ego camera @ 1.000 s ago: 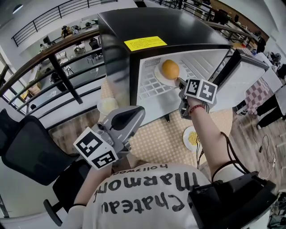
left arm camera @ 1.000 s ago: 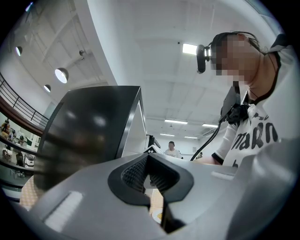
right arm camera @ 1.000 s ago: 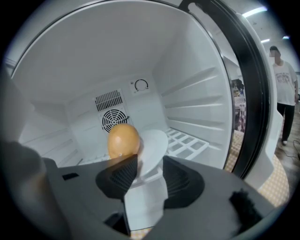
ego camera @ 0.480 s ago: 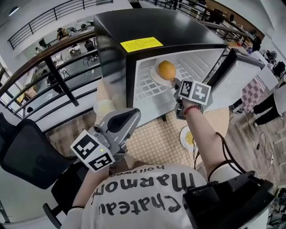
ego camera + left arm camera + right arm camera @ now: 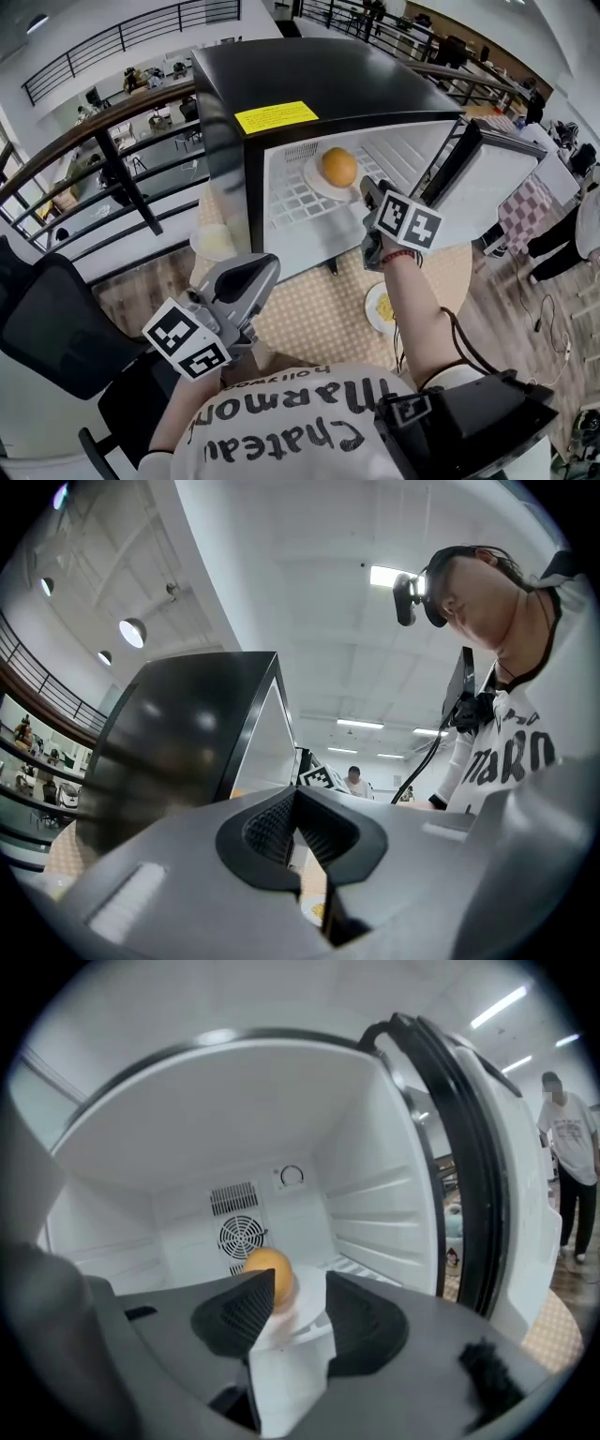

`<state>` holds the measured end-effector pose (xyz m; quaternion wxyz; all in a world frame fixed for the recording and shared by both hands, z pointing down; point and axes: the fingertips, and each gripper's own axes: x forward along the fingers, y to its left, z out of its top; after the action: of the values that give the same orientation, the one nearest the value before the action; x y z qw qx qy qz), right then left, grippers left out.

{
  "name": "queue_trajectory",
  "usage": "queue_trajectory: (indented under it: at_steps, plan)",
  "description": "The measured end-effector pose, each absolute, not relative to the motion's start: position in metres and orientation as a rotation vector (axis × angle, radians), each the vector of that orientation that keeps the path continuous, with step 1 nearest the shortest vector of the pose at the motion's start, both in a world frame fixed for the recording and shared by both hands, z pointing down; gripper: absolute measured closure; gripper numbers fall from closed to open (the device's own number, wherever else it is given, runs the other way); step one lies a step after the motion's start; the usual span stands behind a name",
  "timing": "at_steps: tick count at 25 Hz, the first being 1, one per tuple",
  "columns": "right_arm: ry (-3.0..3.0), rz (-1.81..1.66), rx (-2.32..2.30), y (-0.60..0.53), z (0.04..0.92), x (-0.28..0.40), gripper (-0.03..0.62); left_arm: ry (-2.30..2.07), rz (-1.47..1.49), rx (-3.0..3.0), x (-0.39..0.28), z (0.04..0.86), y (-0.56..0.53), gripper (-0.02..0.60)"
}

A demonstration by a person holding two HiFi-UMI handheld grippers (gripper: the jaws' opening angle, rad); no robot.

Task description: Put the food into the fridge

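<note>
Orange (image 5: 338, 167) on white plate (image 5: 312, 177) inside fridge (image 5: 309, 80); right gripper (image 5: 367, 190) at its 4 o'clock, jaws released; left gripper (image 5: 295, 803) clenched, empty.

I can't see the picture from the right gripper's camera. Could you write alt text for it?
A round orange fruit sits on a white plate inside an open fridge, seen past the right claw, whose jaws stand apart. The fridge door hangs open at right, and a fan grille marks the back wall.

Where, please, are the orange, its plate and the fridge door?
orange (image 5: 338, 167), head view, middle of the fruit.
plate (image 5: 312, 177), head view, rim left of the orange.
fridge door (image 5: 492, 187), head view, white inner face.
</note>
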<state>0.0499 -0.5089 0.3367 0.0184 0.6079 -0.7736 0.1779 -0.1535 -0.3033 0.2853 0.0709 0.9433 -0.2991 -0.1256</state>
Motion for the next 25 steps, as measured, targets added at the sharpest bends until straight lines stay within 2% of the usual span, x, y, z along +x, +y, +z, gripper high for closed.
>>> queue_trajectory:
  at_steps: [3,6,9,18,25]
  plan:
    - [-2.541,0.527,1.866,-0.483,0.322,0.057,0.421,-0.933,-0.348,2.812,-0.144,0.292,-0.297,0.575]
    - [-2.64,0.43,1.768,-0.454,0.308,0.06,0.529,-0.95,-0.355,2.806,-0.126,0.287,-0.286,0.575]
    - [-2.692,0.335,1.691,-0.424,0.303,0.072,0.565,-0.975,-0.346,2.816,-0.1,0.286,-0.267,0.575]
    - [-2.836,0.238,1.387,-0.311,0.3,0.138,0.577,-1.104,-0.477,2.693,-0.002,0.288,-0.196,0.575]
    - [-2.829,0.225,1.218,-0.229,0.336,0.193,0.577,-1.168,-0.526,2.612,0.071,0.31,-0.125,0.575]
